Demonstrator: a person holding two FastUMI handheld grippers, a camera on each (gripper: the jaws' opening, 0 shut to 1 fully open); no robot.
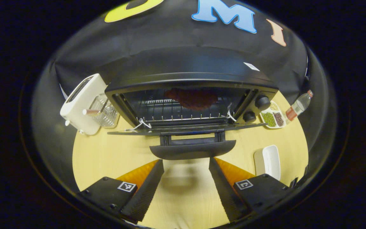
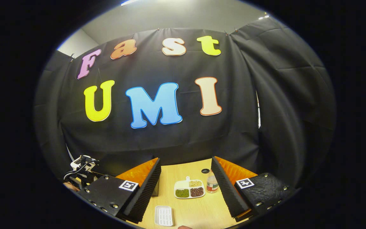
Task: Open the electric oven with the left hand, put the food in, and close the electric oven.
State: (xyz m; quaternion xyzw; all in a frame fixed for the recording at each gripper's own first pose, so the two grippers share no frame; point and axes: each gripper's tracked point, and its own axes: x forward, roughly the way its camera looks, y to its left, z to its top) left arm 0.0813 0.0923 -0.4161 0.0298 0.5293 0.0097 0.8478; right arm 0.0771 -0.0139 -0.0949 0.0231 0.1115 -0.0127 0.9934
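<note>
Closest to us in the left gripper view, the left gripper [image 1: 186, 187] stands wide apart with nothing between its fingers, only bare wooden table [image 1: 106, 156] under the gap. Just ahead of its tips we see the handle [image 1: 192, 150] of the oven door [image 1: 186, 128], which is dropped flat open. Beyond that sits the electric oven [image 1: 189, 82], and on its wire rack lies the food [image 1: 192, 98], a dark reddish lump, straight ahead of the claw. Ahead to the left we see a white toaster [image 1: 83, 103] beside a clear glass container [image 1: 105, 111]. Ahead to the right lie a divided dish of beans [image 1: 273, 117] and a bottle [image 1: 298, 106]; a white rectangular tray [image 1: 268, 160] sits just beside the right finger.

Turning to the right gripper view, we find the right gripper [image 2: 186, 190] likewise spread wide and empty, raised above the table [image 2: 183, 170]. Between its fingers we see the bean dish [image 2: 189, 189], the bottle [image 2: 212, 183] near the right finger, and the white tray [image 2: 164, 215] lower down.
</note>
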